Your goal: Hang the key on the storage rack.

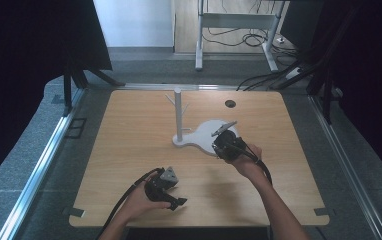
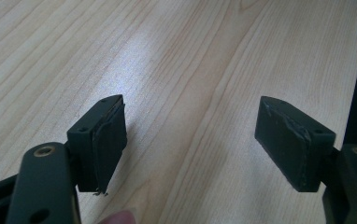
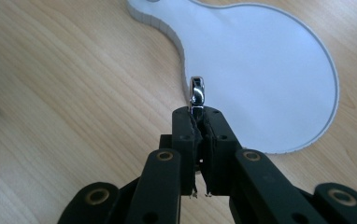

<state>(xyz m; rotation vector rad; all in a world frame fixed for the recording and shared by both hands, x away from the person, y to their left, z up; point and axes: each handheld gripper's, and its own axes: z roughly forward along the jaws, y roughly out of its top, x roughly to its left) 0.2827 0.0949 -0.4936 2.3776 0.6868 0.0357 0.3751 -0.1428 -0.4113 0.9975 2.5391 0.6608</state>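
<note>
On the wooden table [image 1: 129, 150] stands a white stand with a round-lobed flat base [image 1: 204, 136] and an upright post [image 1: 178, 112] that carries short side pegs near its top. A dark round hole [image 1: 230, 103] sits in the table surface beyond the base.

The right hand-held gripper [image 3: 197, 111] hovers at the near edge of the white base [image 3: 260, 70], its jaws pressed together on a small shiny metal ring [image 3: 196, 91] that stands upright above the jaw tips. In the high view this right hand-held gripper [image 1: 225, 145] sits over the base's near right edge, held by the right hand [image 1: 249, 161].

The left hand-held gripper [image 2: 190, 140] has its jaws spread wide with bare table wood [image 2: 167, 70] between them. In the high view the left hand-held gripper [image 1: 165, 190] lies low near the table's front edge, gripped by the left hand [image 1: 141, 200], well apart from the stand.
</note>
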